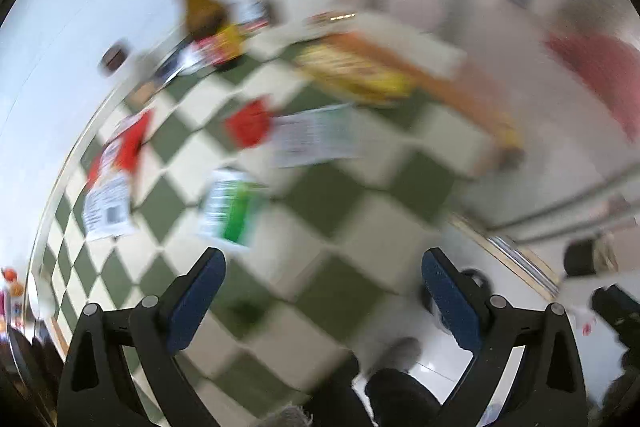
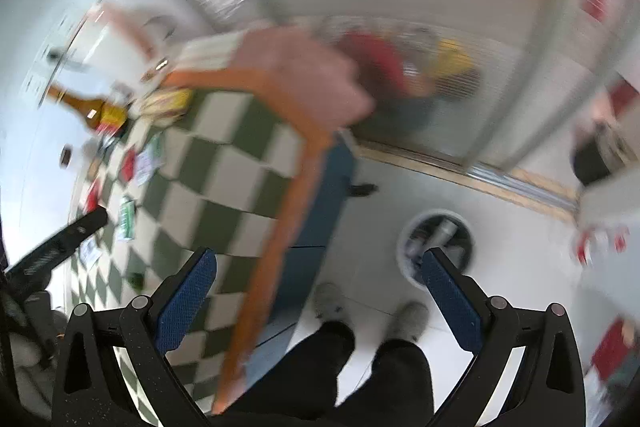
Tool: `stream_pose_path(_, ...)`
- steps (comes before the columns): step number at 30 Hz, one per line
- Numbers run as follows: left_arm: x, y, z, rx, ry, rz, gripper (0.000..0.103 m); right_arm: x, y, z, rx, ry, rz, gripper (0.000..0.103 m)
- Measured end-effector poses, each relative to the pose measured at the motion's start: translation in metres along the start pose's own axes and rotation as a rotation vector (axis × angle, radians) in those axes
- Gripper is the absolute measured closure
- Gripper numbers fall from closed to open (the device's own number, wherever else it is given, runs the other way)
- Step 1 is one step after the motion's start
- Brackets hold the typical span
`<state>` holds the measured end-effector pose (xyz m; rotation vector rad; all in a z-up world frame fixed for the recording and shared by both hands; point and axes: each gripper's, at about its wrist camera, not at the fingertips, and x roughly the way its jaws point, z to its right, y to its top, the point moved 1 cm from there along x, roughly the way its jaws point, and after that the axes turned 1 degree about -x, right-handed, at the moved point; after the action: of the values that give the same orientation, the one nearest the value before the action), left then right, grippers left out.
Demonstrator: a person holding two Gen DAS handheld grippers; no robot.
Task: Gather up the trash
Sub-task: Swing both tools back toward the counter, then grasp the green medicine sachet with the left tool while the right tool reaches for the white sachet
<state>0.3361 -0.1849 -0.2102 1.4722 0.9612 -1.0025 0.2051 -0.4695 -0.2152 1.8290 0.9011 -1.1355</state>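
Wrappers lie scattered ahead of the left gripper [image 1: 322,301] on the green-and-cream checked cloth of the tabletop [image 1: 360,239]. Its blue-padded jaws stand wide apart with nothing between them. Nearest, just beyond the left fingertip, is a flat green-and-white printed packet [image 1: 230,205]. Further out to the left lies a white-and-red sachet with a barcode [image 1: 112,183], and beyond the middle of the jaws a crumpled red wrapper [image 1: 250,123] touches a pale printed paper slip [image 1: 316,139]. Far ahead sit a yellow snack bag [image 1: 352,71] and a brown glass bottle with a yellow label [image 1: 204,11], lying tilted in this view.

The picture is blurred, so fine edges cannot be read. The packets look thin, light and limp, likely slick film. They will probably slide on the cloth under a sideways push and fold when pinched. A raised corner or crumpled ridge seems the best hold, with one pad slid under an edge. The bottle would be heavy, hard, smooth and breakable, best taken at the neck.

The right gripper [image 2: 320,295] is also spread open and empty, hanging past the orange-trimmed tabletop edge above a white floor. Ahead of its right fingertip stands a round white waste bin [image 2: 404,239], seemingly where the trash belongs.
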Motion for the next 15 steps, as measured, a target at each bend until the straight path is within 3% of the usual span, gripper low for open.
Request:
stream_pose_path(3,0.048,0.009,-0.062,-0.096,0.023,-0.096,0.004,0.039,0.027,-0.06,-0.082,0.024,-0.036,0.0)
stream_pose_path(6,0.102,0.017,-0.103,-0.184,-0.052,-0.194,0.006,0.084,0.051,-0.122,-0.152,0.038,-0.076,0.0)
stream_pose_path(10,0.147,0.022,-0.112,-0.188,-0.121,-0.27,0.023,0.137,0.07,-0.174,-0.215,0.017,-0.123,0.0)
stream_pose_path(11,0.147,0.023,-0.11,-0.177,-0.106,-0.255,0.026,0.15,0.075,-0.184,-0.226,0.007,-0.131,0.0)
stream_pose_path(13,0.145,0.026,-0.102,-0.128,-0.088,-0.226,0.036,0.171,0.083,-0.198,-0.239,-0.005,-0.14,0.0)
stream_pose_path(14,0.144,0.026,-0.101,-0.113,-0.071,-0.215,0.048,0.182,0.089,-0.208,-0.247,-0.015,-0.145,0.0)
stream_pose_path(15,0.141,0.026,-0.099,-0.093,-0.072,-0.196,0.067,0.19,0.094,-0.215,-0.25,-0.018,-0.146,0.0)
